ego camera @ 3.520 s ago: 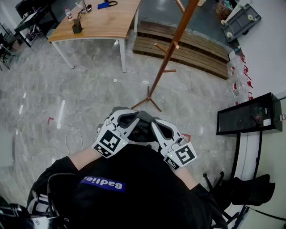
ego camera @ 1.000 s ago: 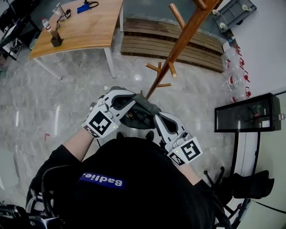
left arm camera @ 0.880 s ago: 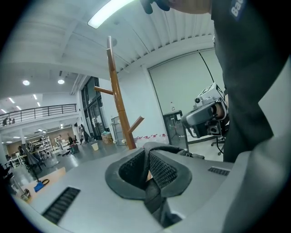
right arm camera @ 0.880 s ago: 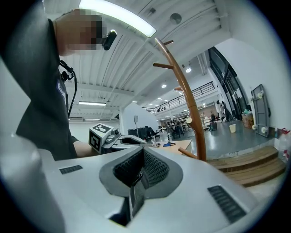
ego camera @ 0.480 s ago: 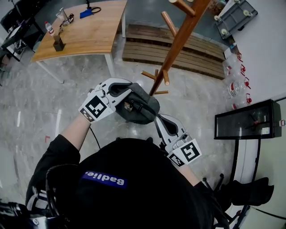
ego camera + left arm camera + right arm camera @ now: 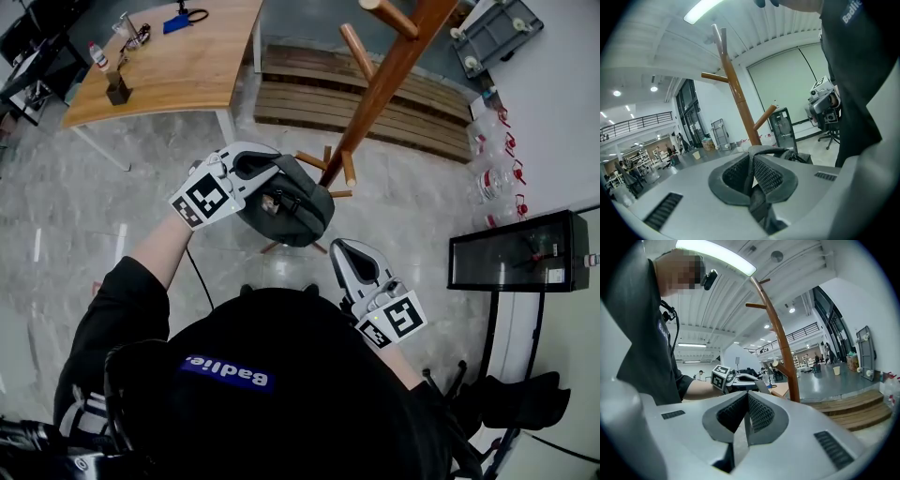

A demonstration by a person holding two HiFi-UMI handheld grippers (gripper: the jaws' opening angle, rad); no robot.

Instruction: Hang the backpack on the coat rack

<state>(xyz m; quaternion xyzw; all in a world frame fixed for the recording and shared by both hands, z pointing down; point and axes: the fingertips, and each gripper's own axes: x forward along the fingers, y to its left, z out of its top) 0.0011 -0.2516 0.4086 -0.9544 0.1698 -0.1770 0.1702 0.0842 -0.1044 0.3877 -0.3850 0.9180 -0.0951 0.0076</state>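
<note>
My left gripper [image 6: 270, 176] is shut on the top strap of the dark grey backpack [image 6: 292, 208] and holds it up beside the brown wooden coat rack [image 6: 382, 82], close to a low peg [image 6: 345, 169]. In the left gripper view the strap [image 6: 753, 190] is pinched between the pads, with the backpack [image 6: 790, 153] just beyond and the coat rack [image 6: 737, 96] behind it. My right gripper [image 6: 341, 251] hangs lower, apart from the backpack, shut with nothing in it. The right gripper view shows its shut pads [image 6: 761, 413], the left gripper [image 6: 723, 377] and the coat rack [image 6: 782, 345].
A wooden table [image 6: 178, 70] with small items stands at the far left. Wooden pallets [image 6: 394, 98] lie behind the rack's base. A black cabinet [image 6: 520, 248] and a white wall are on the right, and an office chair [image 6: 516, 398] is at the lower right.
The left gripper has lifted the backpack up and toward the rack. The right gripper, earlier against the backpack, has come away from it and stays lower.
</note>
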